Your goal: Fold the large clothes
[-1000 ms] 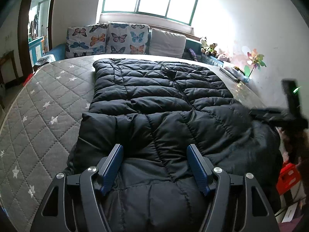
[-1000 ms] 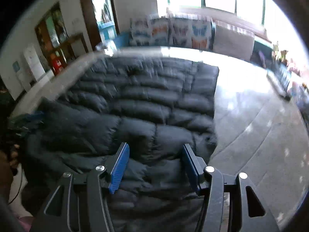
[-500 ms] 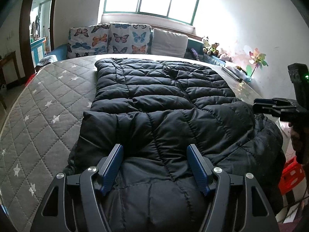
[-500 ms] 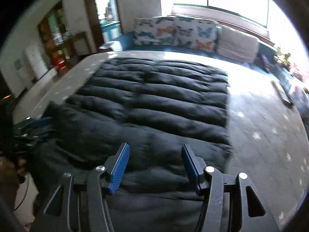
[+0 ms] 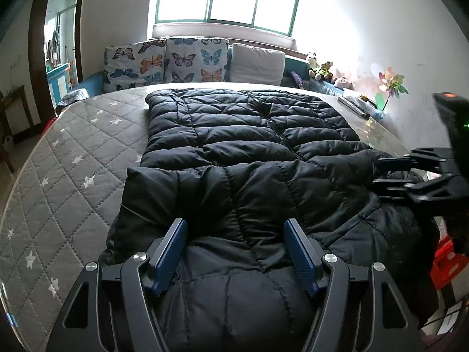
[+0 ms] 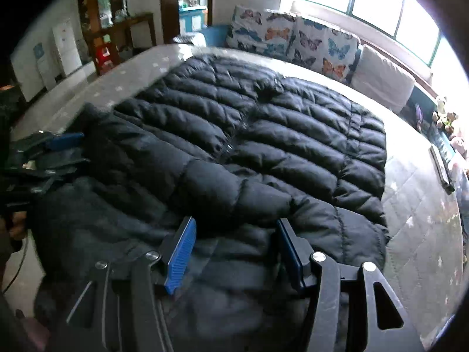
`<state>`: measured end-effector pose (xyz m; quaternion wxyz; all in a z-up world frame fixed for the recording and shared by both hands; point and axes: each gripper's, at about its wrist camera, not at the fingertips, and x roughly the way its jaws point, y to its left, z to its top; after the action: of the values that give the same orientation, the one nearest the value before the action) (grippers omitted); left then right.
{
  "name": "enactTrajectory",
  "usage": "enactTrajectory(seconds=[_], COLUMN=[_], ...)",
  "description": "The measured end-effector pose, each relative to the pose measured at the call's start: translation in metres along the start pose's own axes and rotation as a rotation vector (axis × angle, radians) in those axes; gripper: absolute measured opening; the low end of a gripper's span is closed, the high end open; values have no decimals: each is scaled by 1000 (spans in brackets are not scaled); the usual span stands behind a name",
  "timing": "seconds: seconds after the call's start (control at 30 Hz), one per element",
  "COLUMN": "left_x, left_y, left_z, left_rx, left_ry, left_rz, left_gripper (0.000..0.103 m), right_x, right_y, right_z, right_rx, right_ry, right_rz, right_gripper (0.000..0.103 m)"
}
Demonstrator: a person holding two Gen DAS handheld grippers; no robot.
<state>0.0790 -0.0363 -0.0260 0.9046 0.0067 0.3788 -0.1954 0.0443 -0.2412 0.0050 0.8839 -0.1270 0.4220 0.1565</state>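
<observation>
A large black puffer jacket (image 5: pixel 234 146) lies spread lengthwise on the grey star-quilted mattress (image 5: pixel 73 161). One sleeve is folded across its near half, and the near end bulges over the bed edge. My left gripper (image 5: pixel 234 224) hovers over that near end, open, with puffy fabric between the blue pads (image 5: pixel 171 252) but not pinched. In the right wrist view the jacket (image 6: pixel 263 146) runs away diagonally. My right gripper (image 6: pixel 236 223) stands open above its near right part. The right gripper (image 5: pixel 376 172) also shows beside the jacket's right edge, and the left gripper (image 6: pixel 82 148) at its left edge.
Butterfly-print pillows (image 5: pixel 167 61) and a white pillow (image 5: pixel 258 63) line the headboard under the window. Soft toys (image 5: pixel 322 69), a paper pinwheel (image 5: pixel 391 83) and a flat dark object (image 6: pixel 441 164) sit along the right wall side. A red crate (image 5: pixel 445 264) stands on the floor.
The right gripper has swung sideways and rolled over the jacket, edging in toward its right side in the left wrist view. The left gripper and the jacket have stayed put.
</observation>
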Motion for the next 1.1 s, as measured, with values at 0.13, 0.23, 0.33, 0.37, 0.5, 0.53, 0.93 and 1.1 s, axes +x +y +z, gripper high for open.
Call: enactTrajectory(seconds=[0.13,0.23,0.33,0.37,0.5,0.53,0.93,1.1], left_x=[0,1,3,3,4,4,7,8], left_y=[-1,-2,-7,-9,-7,-8,-9,-10], left_z=[-1,-2,-3,-4,-4,-4,-3,-4], left_rx=[4,14,42,52,55,55,78,86], left_ry=[-4,-8,-4,-2,-2,-3,3,1], left_rz=[10,17,46,54,59,61,77,80], left_gripper=[73,73,73,73,73,73,73,73], right_x=[-12,6,14,13,-10,-17,-13,4], right_y=[11,12,18,19,9,5,-3,-6], right_z=[-19,-37,-44,-43,-33,-33,-38,-46], right_rx=[-24,-11,-31,-37,-22,-6,-7,18], right_ry=[-9,17,-3,-2,-2,-22,-9,7], right_rz=[30,34,16,11,42,42,16,30], right_gripper=[61,61,61,61,61,61,62,63])
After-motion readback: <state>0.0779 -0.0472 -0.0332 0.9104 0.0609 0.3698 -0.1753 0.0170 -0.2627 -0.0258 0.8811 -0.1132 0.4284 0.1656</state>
